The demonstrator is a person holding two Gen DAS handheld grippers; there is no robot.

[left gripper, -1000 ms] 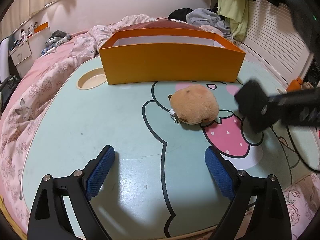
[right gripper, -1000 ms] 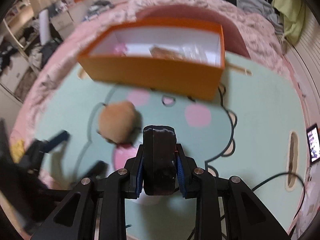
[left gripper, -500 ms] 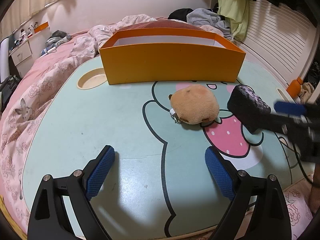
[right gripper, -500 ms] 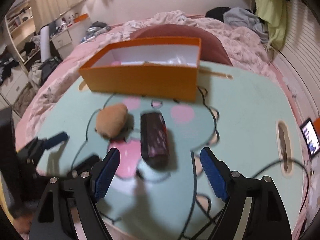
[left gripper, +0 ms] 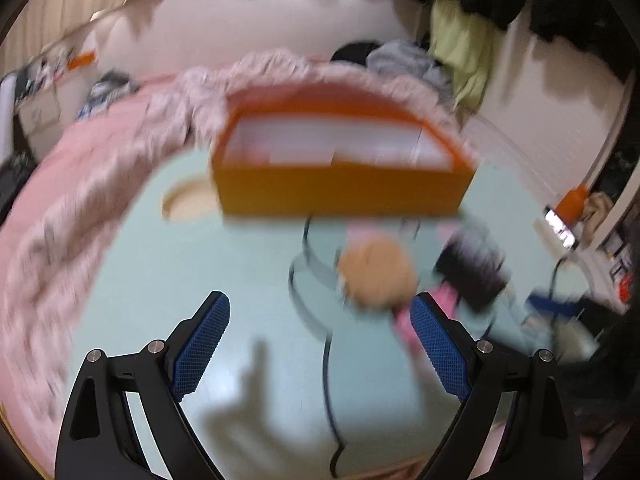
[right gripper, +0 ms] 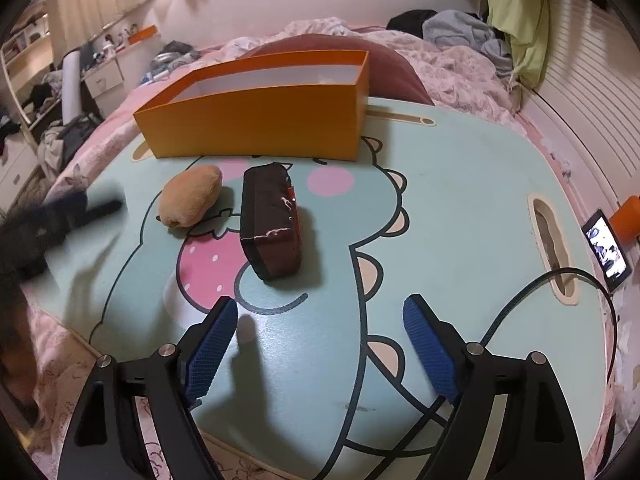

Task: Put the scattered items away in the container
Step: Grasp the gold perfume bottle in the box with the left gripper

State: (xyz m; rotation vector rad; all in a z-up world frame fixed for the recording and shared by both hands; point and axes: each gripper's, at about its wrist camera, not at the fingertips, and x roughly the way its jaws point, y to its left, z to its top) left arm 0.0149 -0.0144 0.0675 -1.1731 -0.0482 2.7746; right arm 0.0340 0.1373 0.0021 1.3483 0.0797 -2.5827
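Observation:
An open orange box point(right gripper: 256, 124) stands at the far side of the mint-green table point(right gripper: 460, 200). In front of it lie a tan round plush point(right gripper: 190, 200) and, just to its right, a dark brown zip pouch point(right gripper: 270, 224). My right gripper point(right gripper: 320, 304) hangs over the near part of the table, short of the pouch; its jaws are opening and nothing is between them. The left wrist view is blurred by motion: my left gripper point(left gripper: 319, 300) is open and empty, with the plush point(left gripper: 376, 276) just beyond its right finger and the box point(left gripper: 340, 192) farther off.
A black cable point(right gripper: 520, 304) curls across the table's right side near a slot. A lit phone point(right gripper: 606, 252) and an orange object point(right gripper: 630, 216) sit off the right edge. Pink bedding surrounds the table, with clothes piled behind.
The right gripper opened and let the dark pouch go onto the table beside the plush, then drew back from it. The left gripper rose, so the box's inside now shows.

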